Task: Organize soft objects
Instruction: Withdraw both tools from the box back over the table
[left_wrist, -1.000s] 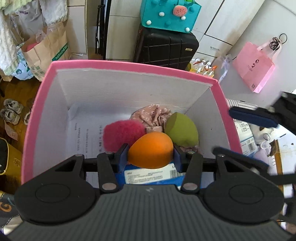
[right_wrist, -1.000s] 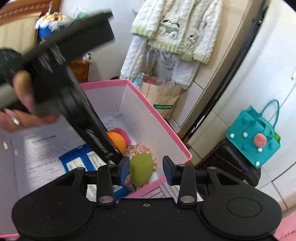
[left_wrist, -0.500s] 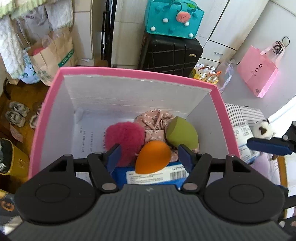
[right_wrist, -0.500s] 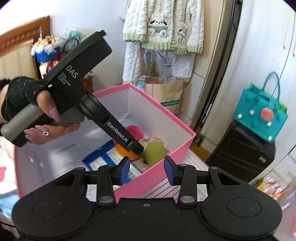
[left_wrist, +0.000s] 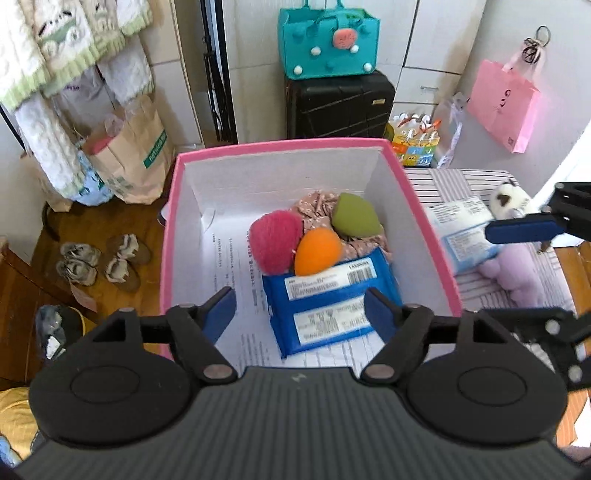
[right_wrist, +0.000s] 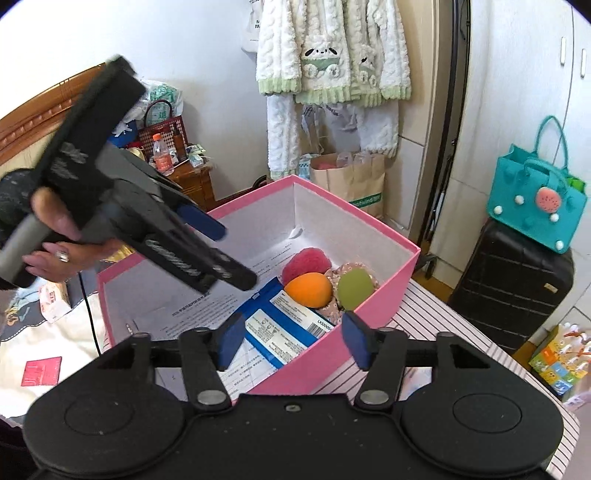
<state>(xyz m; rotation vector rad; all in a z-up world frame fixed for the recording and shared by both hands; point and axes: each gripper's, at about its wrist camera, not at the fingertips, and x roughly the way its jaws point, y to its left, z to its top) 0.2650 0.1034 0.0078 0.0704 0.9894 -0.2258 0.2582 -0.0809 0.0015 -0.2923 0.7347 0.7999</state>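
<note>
Orange sponge (right_wrist: 308, 290) and green sponge (right_wrist: 354, 289) lie in the pink box (right_wrist: 373, 314)

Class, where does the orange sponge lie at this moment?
In the left wrist view the orange sponge lies inside the pink box, toward its far right part, between the red pompom and the green sponge, leaning over the blue packet.

The pink box (left_wrist: 424, 206) looks like matt card, white inside. The pompom (left_wrist: 275, 240) is fuzzy; both sponges (left_wrist: 317, 251) look smooth and matt.
</note>
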